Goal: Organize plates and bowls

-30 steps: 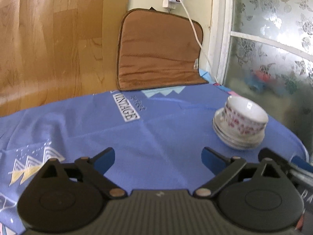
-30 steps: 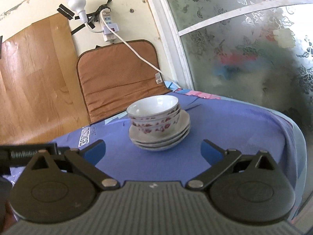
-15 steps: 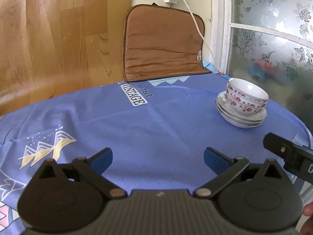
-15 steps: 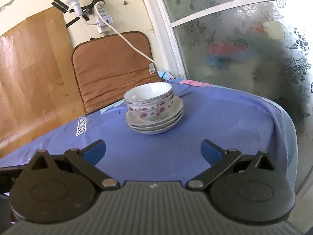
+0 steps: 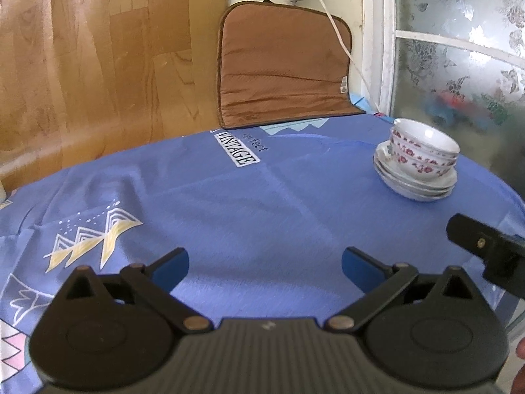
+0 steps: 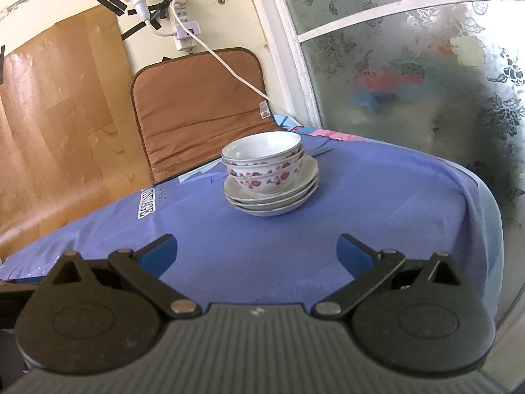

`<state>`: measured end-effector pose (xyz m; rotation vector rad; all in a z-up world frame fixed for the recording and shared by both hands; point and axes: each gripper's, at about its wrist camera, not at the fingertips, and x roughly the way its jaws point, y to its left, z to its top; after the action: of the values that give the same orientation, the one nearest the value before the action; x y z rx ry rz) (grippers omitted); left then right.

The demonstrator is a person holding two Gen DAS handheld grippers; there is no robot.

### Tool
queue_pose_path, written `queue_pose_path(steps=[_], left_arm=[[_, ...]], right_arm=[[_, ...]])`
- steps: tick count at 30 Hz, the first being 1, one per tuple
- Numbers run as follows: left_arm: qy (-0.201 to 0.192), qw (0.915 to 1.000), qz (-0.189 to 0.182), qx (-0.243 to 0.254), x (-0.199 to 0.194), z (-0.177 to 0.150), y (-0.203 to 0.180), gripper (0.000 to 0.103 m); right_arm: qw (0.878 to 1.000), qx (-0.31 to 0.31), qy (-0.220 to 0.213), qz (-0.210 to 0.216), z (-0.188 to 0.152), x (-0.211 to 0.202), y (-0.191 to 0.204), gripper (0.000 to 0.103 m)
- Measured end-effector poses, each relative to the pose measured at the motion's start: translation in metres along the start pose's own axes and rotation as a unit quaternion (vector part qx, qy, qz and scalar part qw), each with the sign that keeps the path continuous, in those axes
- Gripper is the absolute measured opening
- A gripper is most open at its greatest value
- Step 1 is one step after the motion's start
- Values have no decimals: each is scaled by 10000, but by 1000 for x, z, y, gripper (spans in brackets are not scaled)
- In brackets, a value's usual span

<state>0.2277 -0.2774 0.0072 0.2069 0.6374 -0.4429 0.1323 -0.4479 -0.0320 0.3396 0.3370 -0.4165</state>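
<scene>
Since a second ago we have drawn both black blue-tipped grippers, left (image 5: 265, 264) and right (image 6: 257, 252), back from the stacked floral white bowls (image 6: 264, 161).

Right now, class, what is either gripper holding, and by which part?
Nothing. The left gripper and right gripper are both open and empty; the stacked bowls sit untouched.

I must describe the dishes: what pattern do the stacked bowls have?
White bowls with small dark-red flowers outside; the right wrist view shows it best.
</scene>
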Motion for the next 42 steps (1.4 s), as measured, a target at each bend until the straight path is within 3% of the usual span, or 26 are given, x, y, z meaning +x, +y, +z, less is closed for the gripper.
queue_pose_path(steps=[9, 19, 32, 36, 39, 42], left_arm=[[-54, 9992, 368, 162, -8, 0, -1, 103], [-16, 9991, 419, 73, -21, 2, 7, 103], [276, 9966, 571, -523, -22, 2, 41, 103], [307, 9960, 660, -525, -19, 0, 42, 103], [366, 9955, 706, -520, -16, 0, 42, 103], [406, 9949, 732, -555, -14, 0, 44, 103]], right_arm=[[10000, 25, -73, 15, 1, -1, -2, 103], [9996, -100, -249, 31, 9, -4, 3, 103], [9979, -170, 324, 540, 19, 3, 20, 103], [9970, -109, 539, 549, 19, 8, 20, 103], [9937, -22, 1001, 507, 19, 17, 20, 103], [9934, 52, 1036, 488, 16, 18, 19, 103]])
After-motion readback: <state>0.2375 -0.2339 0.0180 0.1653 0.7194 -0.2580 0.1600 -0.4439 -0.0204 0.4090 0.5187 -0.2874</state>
